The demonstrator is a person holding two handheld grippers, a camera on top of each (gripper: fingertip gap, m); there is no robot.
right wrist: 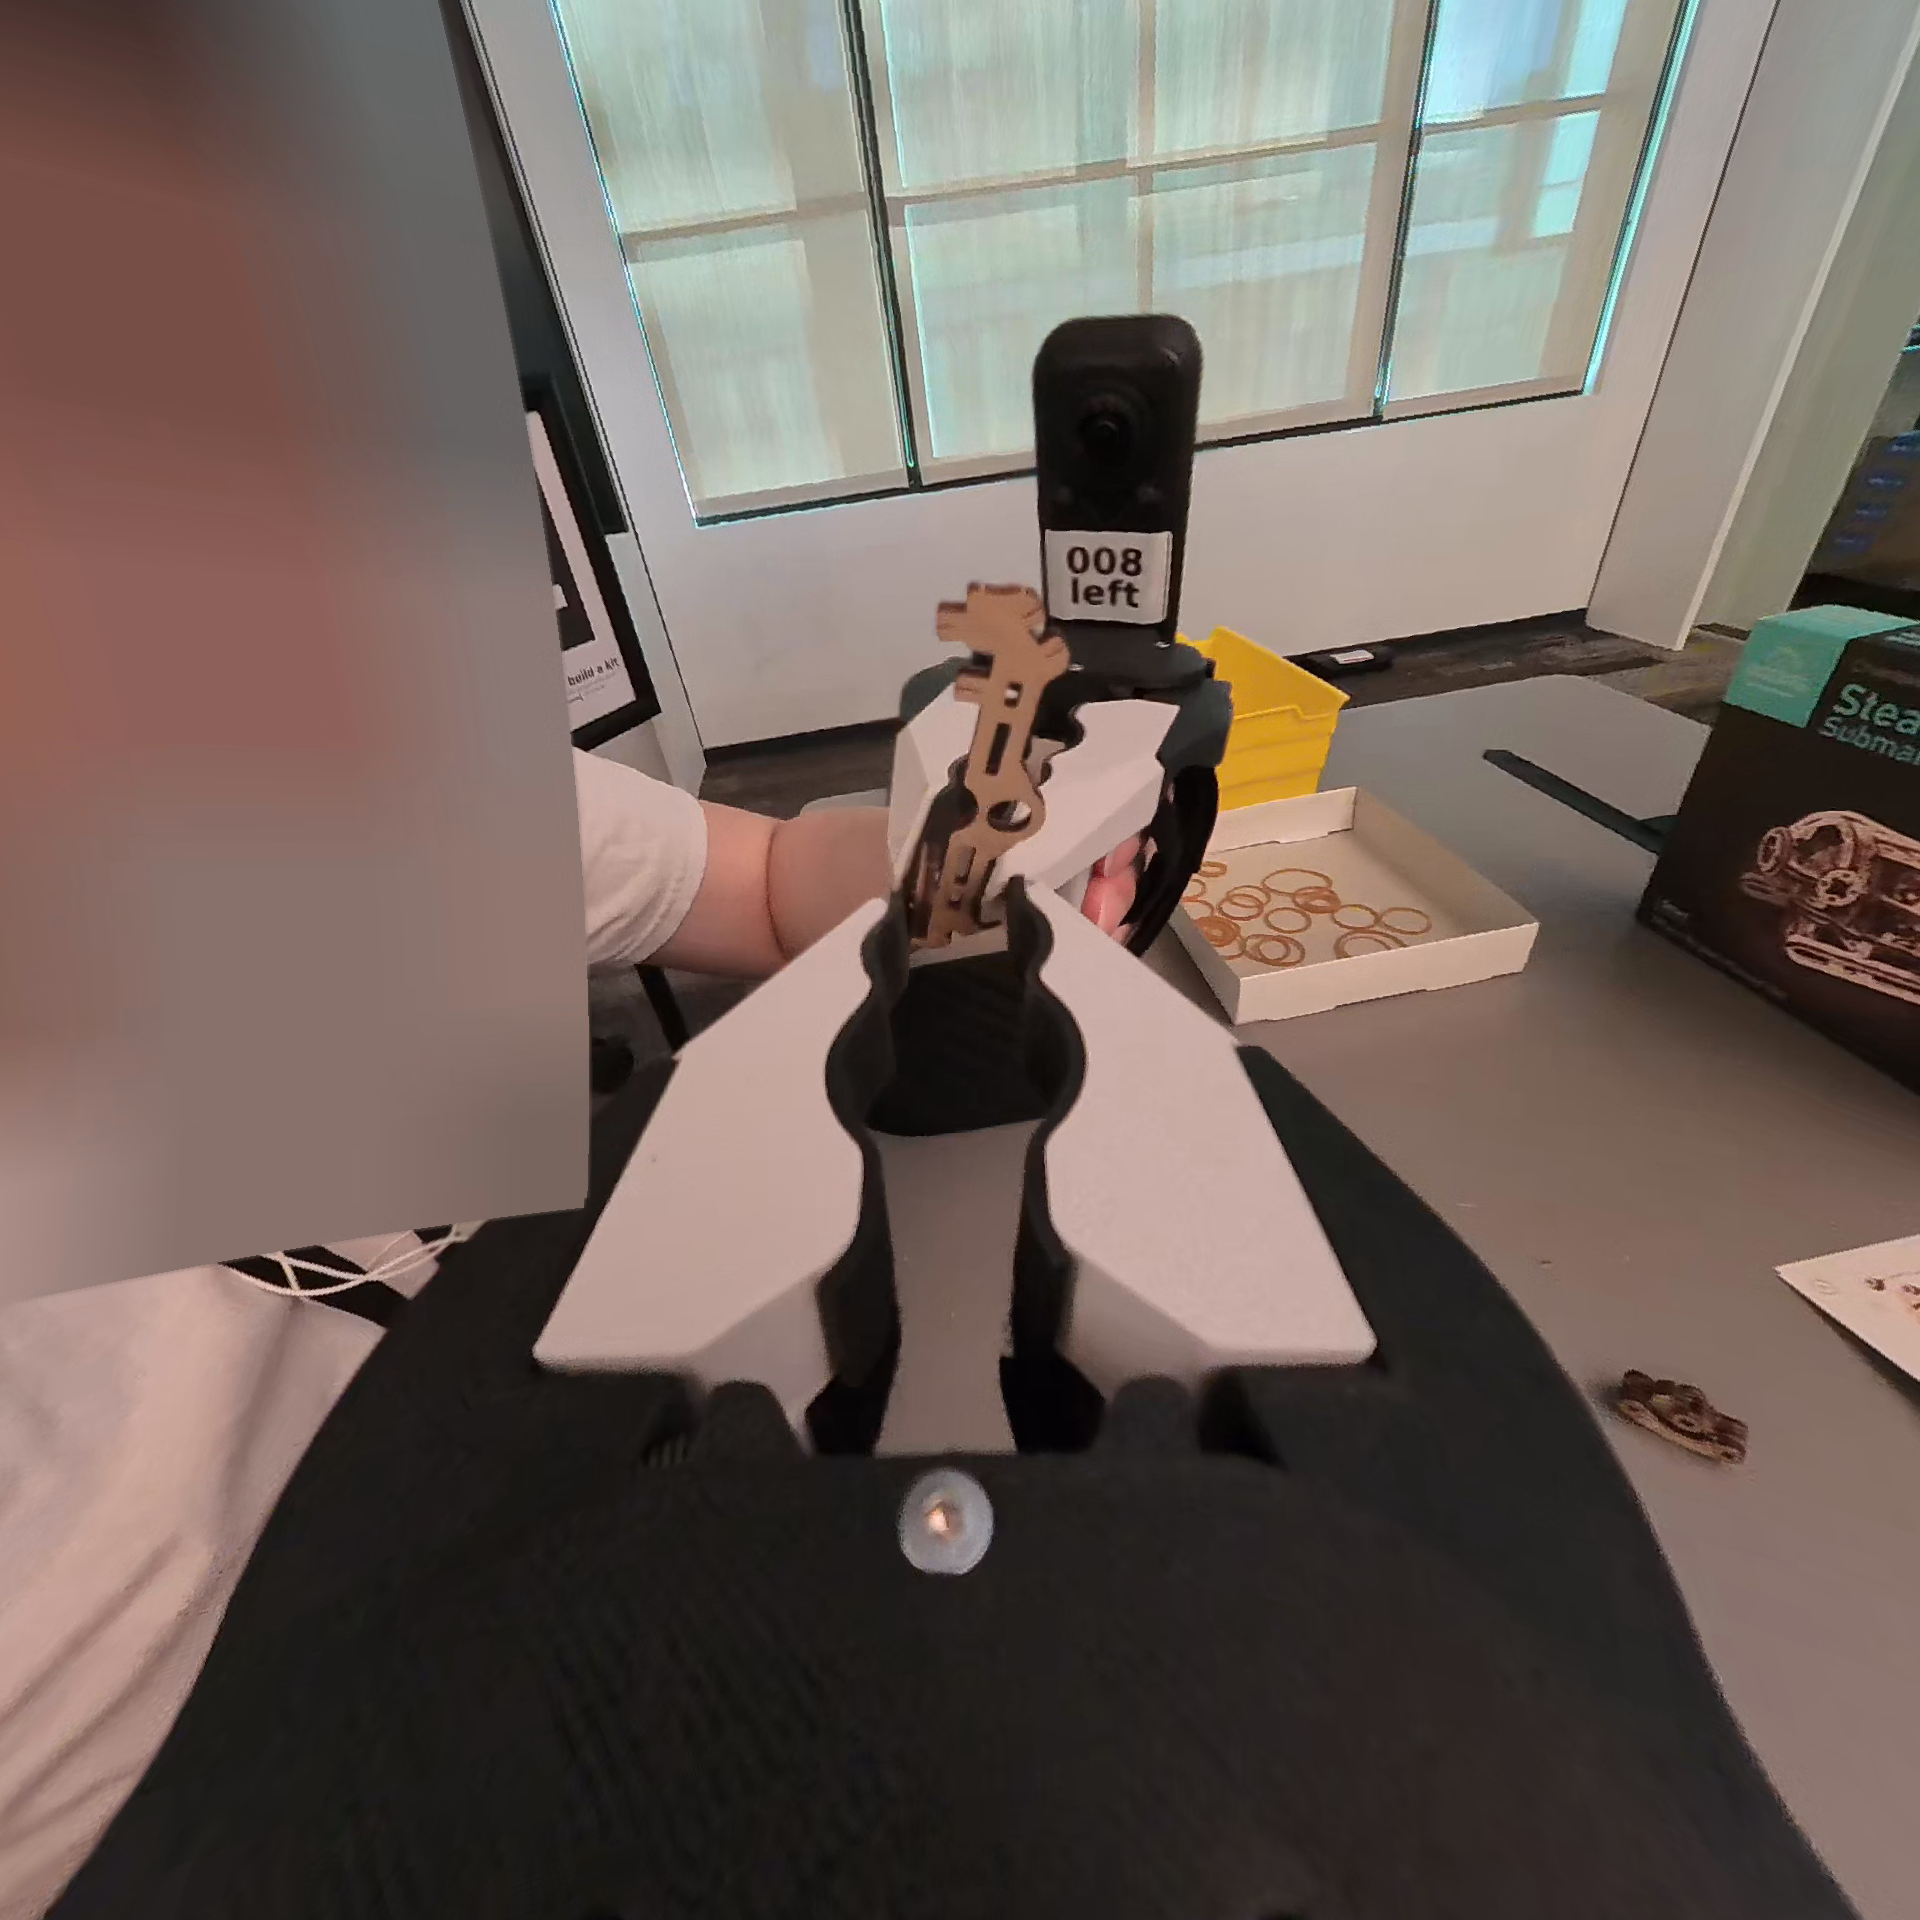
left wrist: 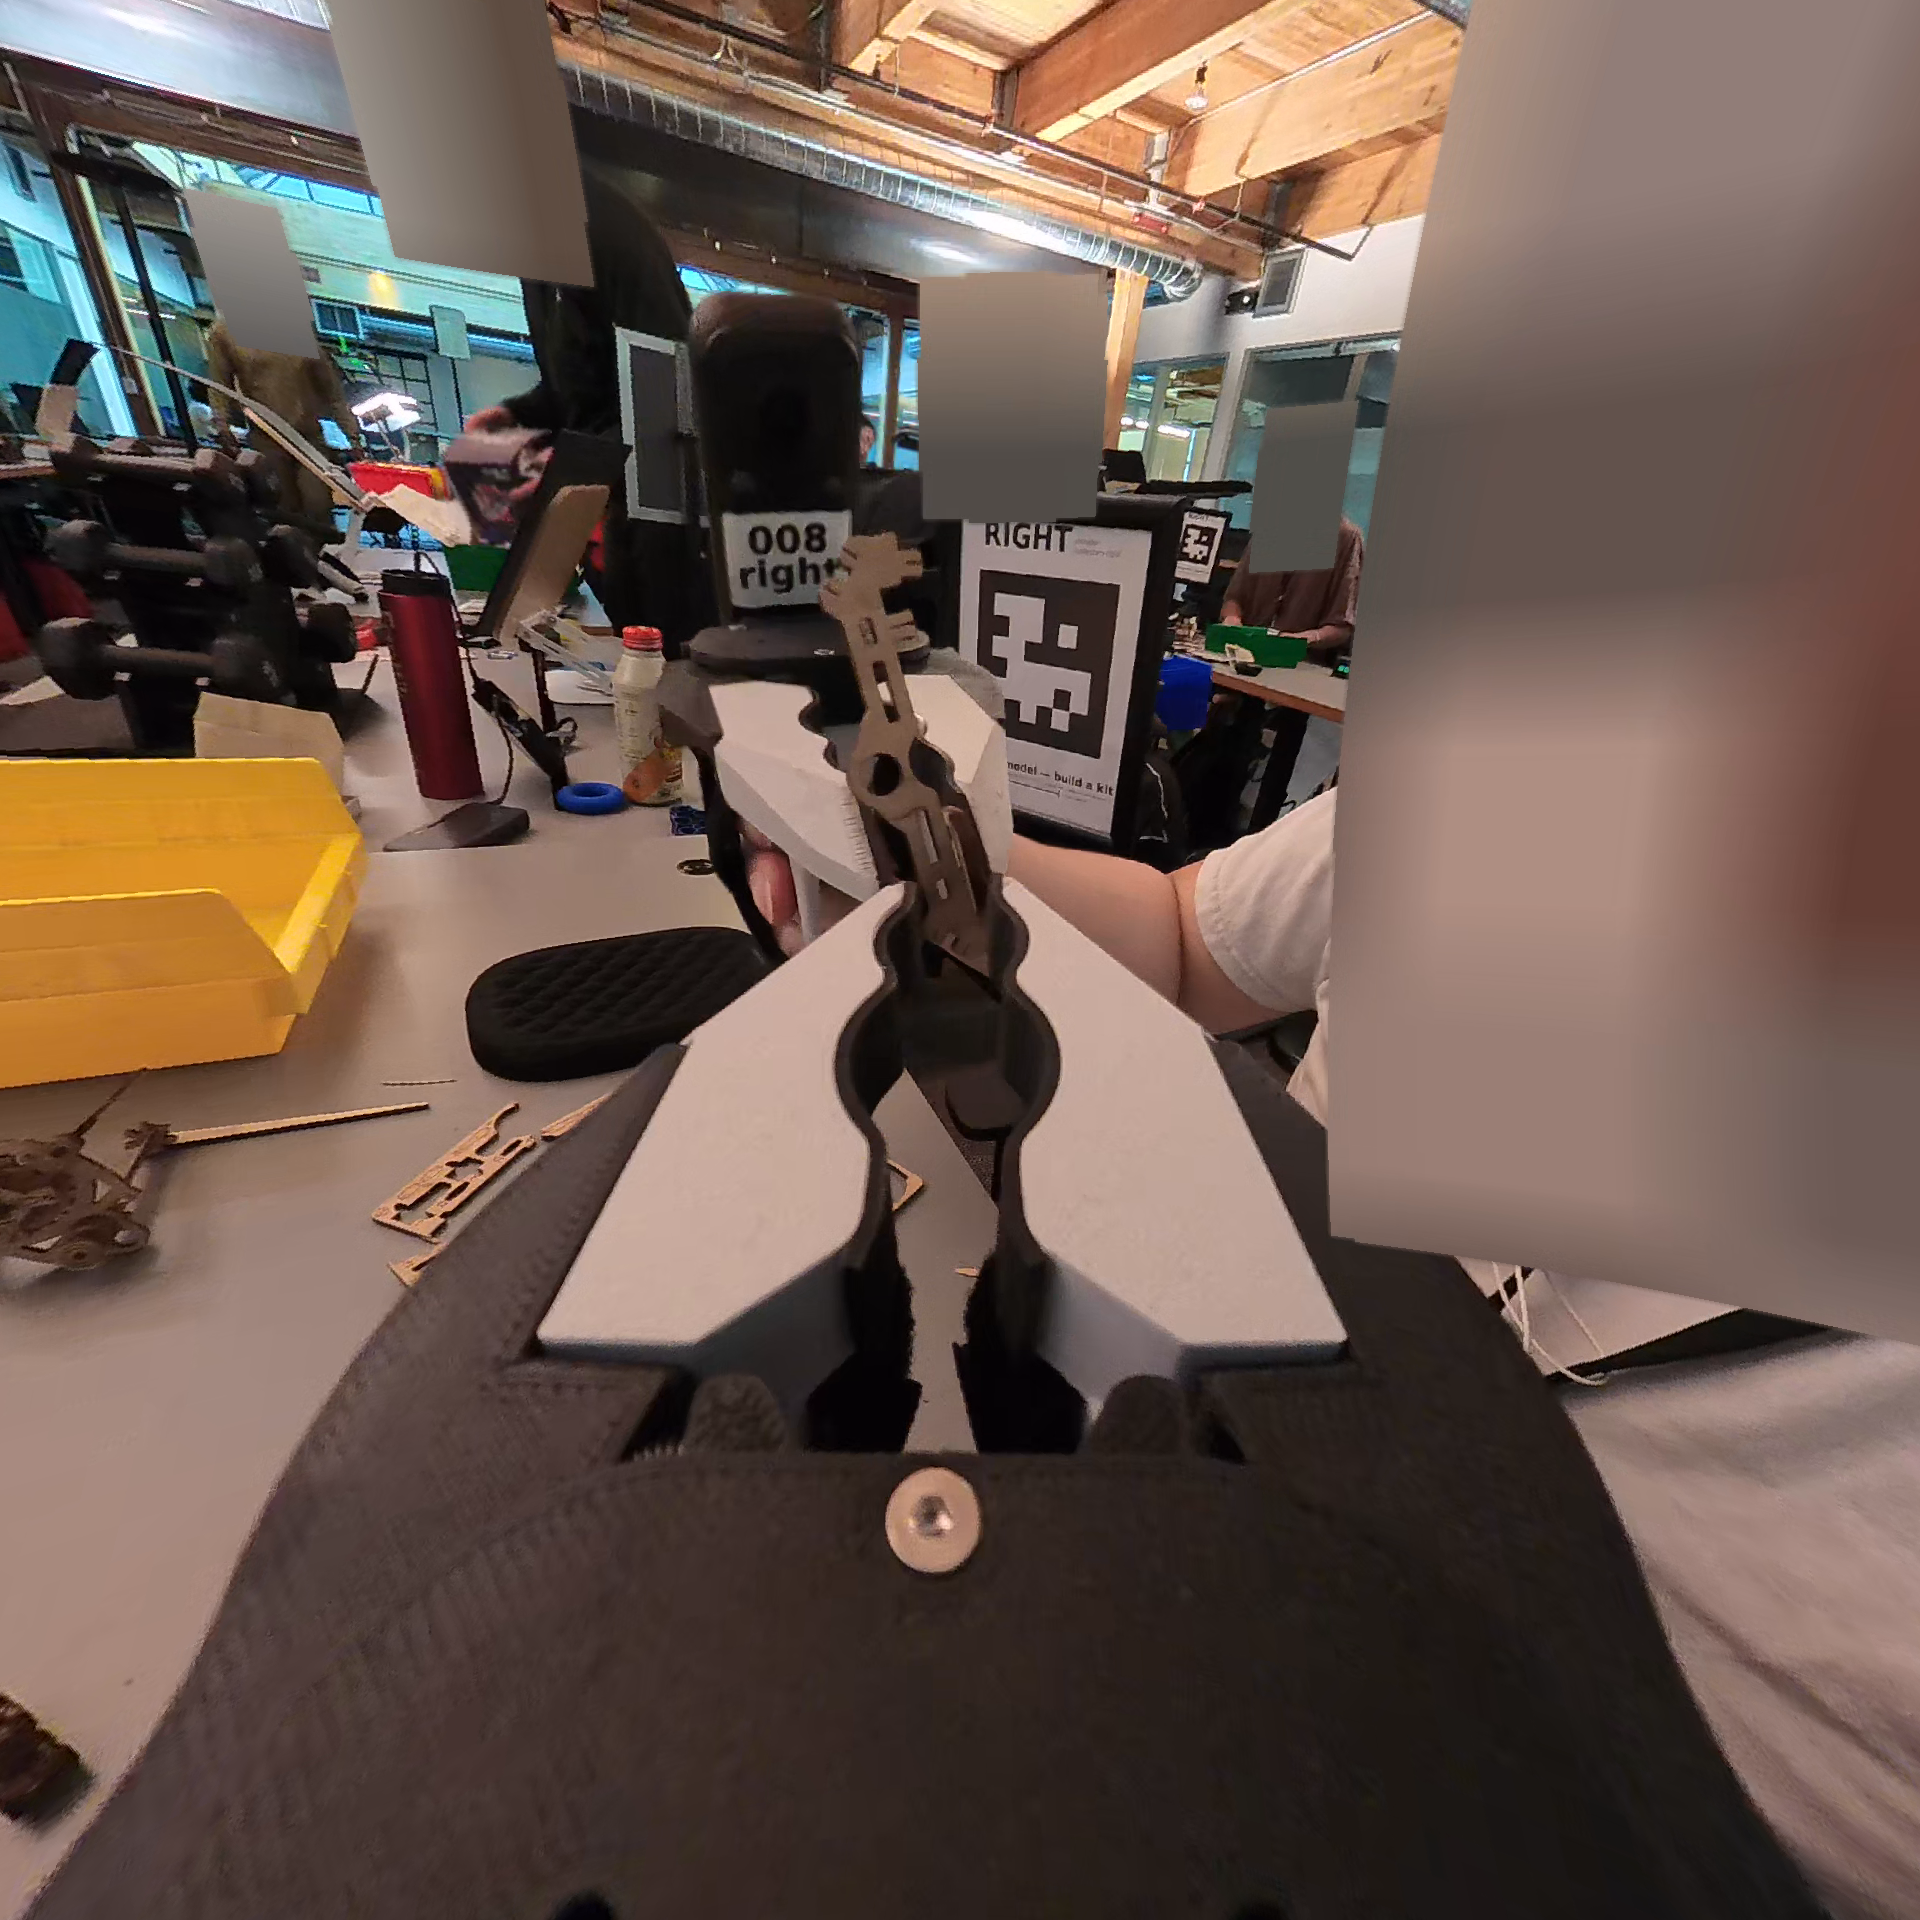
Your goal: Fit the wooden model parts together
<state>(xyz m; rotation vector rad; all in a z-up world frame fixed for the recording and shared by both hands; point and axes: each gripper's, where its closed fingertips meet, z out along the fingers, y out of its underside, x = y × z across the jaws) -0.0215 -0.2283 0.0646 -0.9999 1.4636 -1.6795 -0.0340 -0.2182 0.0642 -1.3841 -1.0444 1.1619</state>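
Observation:
A thin brown wooden strip with cut-outs (left wrist: 883, 717) stands upright between the two grippers, which face each other above the grey table (left wrist: 312, 1455). A second, darker strip seems to lie against its lower part. My left gripper (left wrist: 954, 914) is shut on the bottom end of the strips. My right gripper (right wrist: 954, 909) is shut on the same lower end from the opposite side, where the strip (right wrist: 1003, 727) rises above its tips. In the left wrist view the right gripper's white fingers (left wrist: 790, 800) show behind the strip. A hand holds each gripper.
On the left are a yellow bin (left wrist: 156, 894), a black pad (left wrist: 613, 997), loose wooden parts (left wrist: 457, 1174) and a half-built wooden model (left wrist: 73, 1216). On the right are a white tray of rubber bands (right wrist: 1455, 977), the kit box (right wrist: 1818, 883) and a small wooden piece (right wrist: 1683, 1429). The grippers are tip to tip, or close to it. From either gripper's tips it is about 30 cm to the small wooden piece (right wrist: 1683, 1429).

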